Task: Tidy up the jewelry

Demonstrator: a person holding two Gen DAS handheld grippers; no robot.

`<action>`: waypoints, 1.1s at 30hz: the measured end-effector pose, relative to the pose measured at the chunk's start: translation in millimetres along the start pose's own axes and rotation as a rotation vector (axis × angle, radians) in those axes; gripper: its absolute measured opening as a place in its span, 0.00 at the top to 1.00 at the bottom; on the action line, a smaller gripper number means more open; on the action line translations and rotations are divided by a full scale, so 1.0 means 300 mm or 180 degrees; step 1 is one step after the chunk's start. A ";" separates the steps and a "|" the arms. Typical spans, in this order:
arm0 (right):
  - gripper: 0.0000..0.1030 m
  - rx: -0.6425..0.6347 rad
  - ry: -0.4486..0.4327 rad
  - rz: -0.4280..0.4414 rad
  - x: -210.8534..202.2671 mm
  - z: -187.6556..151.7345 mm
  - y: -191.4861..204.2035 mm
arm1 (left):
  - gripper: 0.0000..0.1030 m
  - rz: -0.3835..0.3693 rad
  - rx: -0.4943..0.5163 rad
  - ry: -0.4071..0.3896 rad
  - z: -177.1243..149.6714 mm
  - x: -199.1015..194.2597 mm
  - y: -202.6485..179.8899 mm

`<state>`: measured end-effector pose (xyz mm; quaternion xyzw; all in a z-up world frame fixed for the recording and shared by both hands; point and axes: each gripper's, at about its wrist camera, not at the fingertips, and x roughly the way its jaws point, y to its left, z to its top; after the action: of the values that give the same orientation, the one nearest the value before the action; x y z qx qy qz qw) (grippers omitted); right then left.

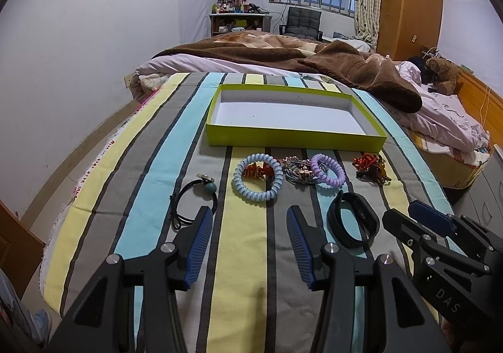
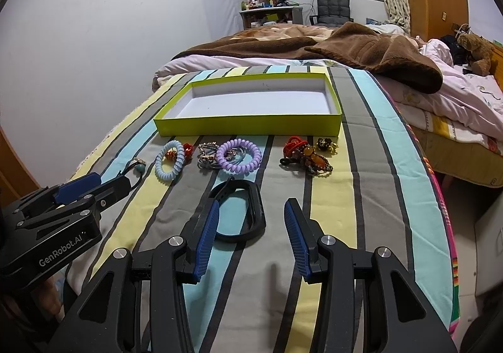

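Observation:
An empty lime-green box (image 1: 292, 136) (image 2: 248, 125) lies on the striped cloth. In front of it lie a pale blue coil band (image 1: 257, 178) (image 2: 169, 164), a silver bracelet heap (image 1: 297, 172) (image 2: 207, 158), a purple coil band (image 1: 328, 173) (image 2: 239, 155), a red and amber beaded clump (image 1: 372, 169) (image 2: 306, 156), a black hair tie with a teal bead (image 1: 196, 199) (image 2: 138, 169) and a black wristband (image 1: 352, 219) (image 2: 240, 210). My left gripper (image 1: 250, 214) is open and empty, short of the blue coil. My right gripper (image 2: 251, 210) is open beside the wristband.
The striped cloth (image 1: 245, 258) covers a raised surface whose edges drop off left and right. Behind the box a bed carries a brown blanket (image 1: 345, 70) and a teddy bear (image 1: 443, 73). A wardrobe (image 1: 408, 4), chair and cluttered shelf stand at the far wall.

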<state>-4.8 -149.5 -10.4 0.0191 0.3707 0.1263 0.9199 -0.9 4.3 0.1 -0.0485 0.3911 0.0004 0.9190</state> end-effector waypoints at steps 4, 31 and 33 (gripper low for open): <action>0.57 -0.0003 0.0012 0.0012 0.003 -0.001 0.000 | 0.50 0.0039 0.0044 -0.0041 0.001 -0.004 0.000; 0.57 -0.0037 0.0120 0.0129 0.043 0.009 0.000 | 0.50 -0.0100 0.0086 -0.0020 0.008 0.026 0.050; 0.57 -0.0032 0.0161 0.0180 0.057 0.012 -0.006 | 0.50 -0.0125 0.0060 0.0027 0.011 0.038 0.069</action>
<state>10.1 -146.9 -19.6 0.0217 0.3926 0.1546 0.9064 8.6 24.8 -7.7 -0.0476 0.3940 -0.0215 0.9176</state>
